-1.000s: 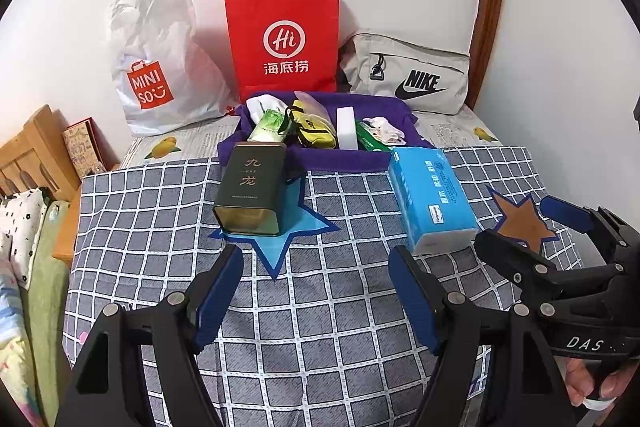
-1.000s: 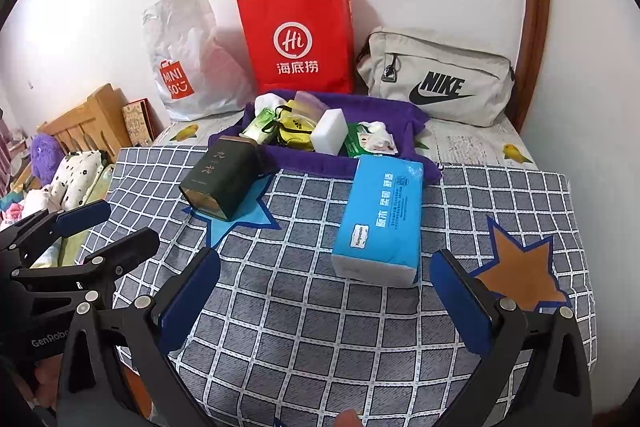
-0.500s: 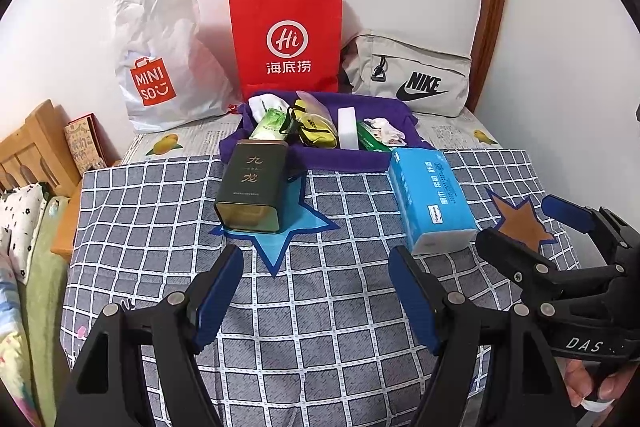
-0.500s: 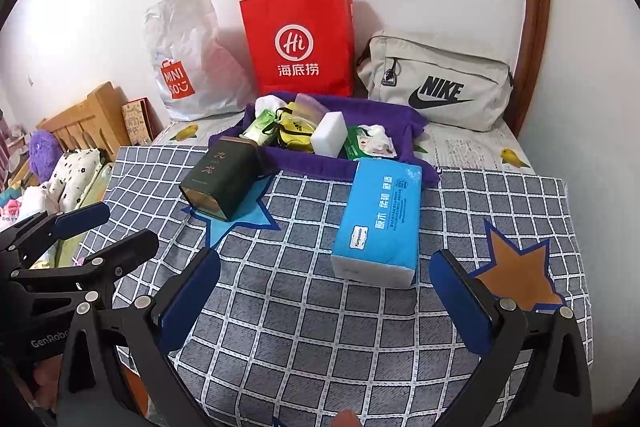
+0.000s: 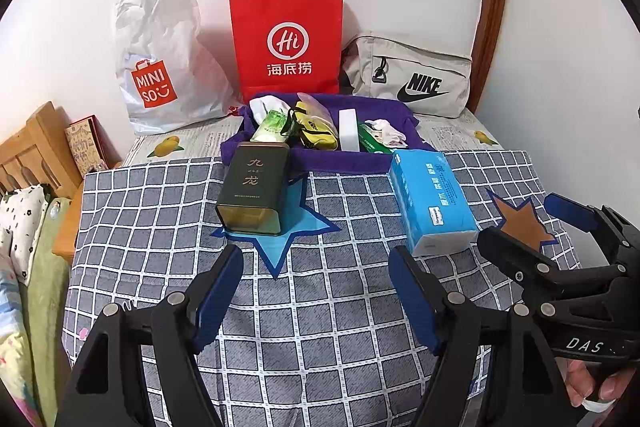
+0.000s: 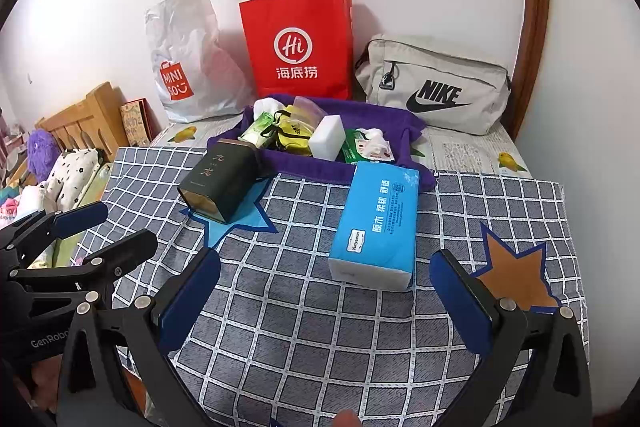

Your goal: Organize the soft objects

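Blue-padded and black-framed, the left gripper (image 5: 316, 291) at the bottom of its frame gapes wide over the checked cloth (image 5: 320, 307) and grips nothing; the right gripper (image 6: 324, 291) stands equally wide and empty. Just beyond it, mid-frame, lies the blue tissue pack (image 6: 376, 223), apart from both pads. Left of that, a dark tin (image 6: 220, 179) rests on a blue star. Behind, at upper centre, a purple tray (image 6: 304, 163) holds small items, possibly packets and a sponge.
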`<state>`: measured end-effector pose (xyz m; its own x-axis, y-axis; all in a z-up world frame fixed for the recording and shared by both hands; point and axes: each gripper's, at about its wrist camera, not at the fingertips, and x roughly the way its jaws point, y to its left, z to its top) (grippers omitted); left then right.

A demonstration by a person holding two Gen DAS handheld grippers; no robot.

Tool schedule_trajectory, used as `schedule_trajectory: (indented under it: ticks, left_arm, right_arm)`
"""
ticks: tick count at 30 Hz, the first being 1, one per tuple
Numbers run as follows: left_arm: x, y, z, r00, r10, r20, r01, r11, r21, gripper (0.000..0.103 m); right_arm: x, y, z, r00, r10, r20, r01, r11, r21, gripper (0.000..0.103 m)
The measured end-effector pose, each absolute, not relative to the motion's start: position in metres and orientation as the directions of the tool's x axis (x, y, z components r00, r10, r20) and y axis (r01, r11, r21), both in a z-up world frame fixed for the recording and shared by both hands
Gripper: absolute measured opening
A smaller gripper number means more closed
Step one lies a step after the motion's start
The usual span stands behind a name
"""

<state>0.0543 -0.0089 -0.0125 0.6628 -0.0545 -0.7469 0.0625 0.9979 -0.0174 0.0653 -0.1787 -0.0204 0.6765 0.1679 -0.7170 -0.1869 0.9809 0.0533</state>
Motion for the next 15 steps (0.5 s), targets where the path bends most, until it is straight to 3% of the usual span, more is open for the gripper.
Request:
schedule_trajectory:
  ticks: [15]
  left_arm:
    - [0.0550, -0.0074, -0.0125, 0.662, -0.051, -0.747, 0.061, 0.998, -0.015, 0.073]
  right_arm:
    - [0.0666, -0.1789, -0.0208, 0.675, 0.170, -0.718, -0.187, 0.981, 0.057, 0.103]
